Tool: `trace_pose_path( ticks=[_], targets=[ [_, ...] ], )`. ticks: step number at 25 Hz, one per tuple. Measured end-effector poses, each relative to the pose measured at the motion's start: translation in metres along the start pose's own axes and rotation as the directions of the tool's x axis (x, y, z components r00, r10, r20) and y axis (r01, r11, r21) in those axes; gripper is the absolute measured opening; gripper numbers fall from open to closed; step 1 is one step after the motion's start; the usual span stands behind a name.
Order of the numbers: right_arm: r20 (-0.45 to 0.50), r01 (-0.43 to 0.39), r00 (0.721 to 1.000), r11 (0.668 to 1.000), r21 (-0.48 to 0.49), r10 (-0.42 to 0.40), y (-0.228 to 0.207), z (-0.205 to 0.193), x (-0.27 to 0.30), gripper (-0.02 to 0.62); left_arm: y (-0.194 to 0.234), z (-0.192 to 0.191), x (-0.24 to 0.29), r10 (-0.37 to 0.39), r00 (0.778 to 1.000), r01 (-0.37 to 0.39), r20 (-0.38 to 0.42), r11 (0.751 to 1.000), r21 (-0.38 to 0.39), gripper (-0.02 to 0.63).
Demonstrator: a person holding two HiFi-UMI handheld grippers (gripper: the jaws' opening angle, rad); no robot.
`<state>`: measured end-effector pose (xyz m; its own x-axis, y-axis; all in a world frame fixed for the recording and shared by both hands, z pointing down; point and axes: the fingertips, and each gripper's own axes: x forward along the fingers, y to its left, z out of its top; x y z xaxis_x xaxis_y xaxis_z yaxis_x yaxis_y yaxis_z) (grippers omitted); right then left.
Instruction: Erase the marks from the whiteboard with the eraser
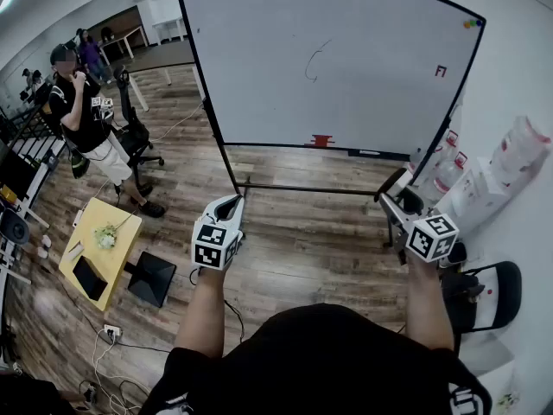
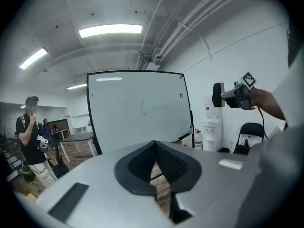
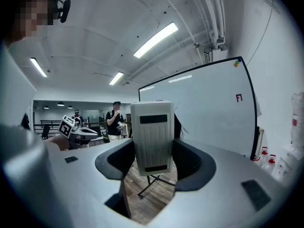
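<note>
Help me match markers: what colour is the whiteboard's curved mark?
The curved mark is black; clearest in head view.

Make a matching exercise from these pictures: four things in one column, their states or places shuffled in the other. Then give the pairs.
1. left claw
2. right claw
3. curved pen mark
4. yellow table

A. shut on the eraser
B. on the whiteboard, near its middle
C. shut, holding nothing
D. on the floor, far left in the head view

Pairs: 1-C, 2-A, 3-B, 4-D.
</note>
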<state>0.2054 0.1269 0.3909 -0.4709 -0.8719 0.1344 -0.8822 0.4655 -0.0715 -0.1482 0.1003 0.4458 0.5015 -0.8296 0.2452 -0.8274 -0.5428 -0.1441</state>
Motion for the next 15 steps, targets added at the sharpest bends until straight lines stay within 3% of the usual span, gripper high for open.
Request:
trace_pose_path(
  ticks=[15],
  targets=[
    [0.022, -0.004, 1.000, 1.000, 0.019, 0.003, 0.022, 0.005, 0.001, 0.242, 0.011, -0.007, -0.026, 0.011, 1.000, -0.011, -0.007, 1.000, -0.012, 0.011]
  ],
)
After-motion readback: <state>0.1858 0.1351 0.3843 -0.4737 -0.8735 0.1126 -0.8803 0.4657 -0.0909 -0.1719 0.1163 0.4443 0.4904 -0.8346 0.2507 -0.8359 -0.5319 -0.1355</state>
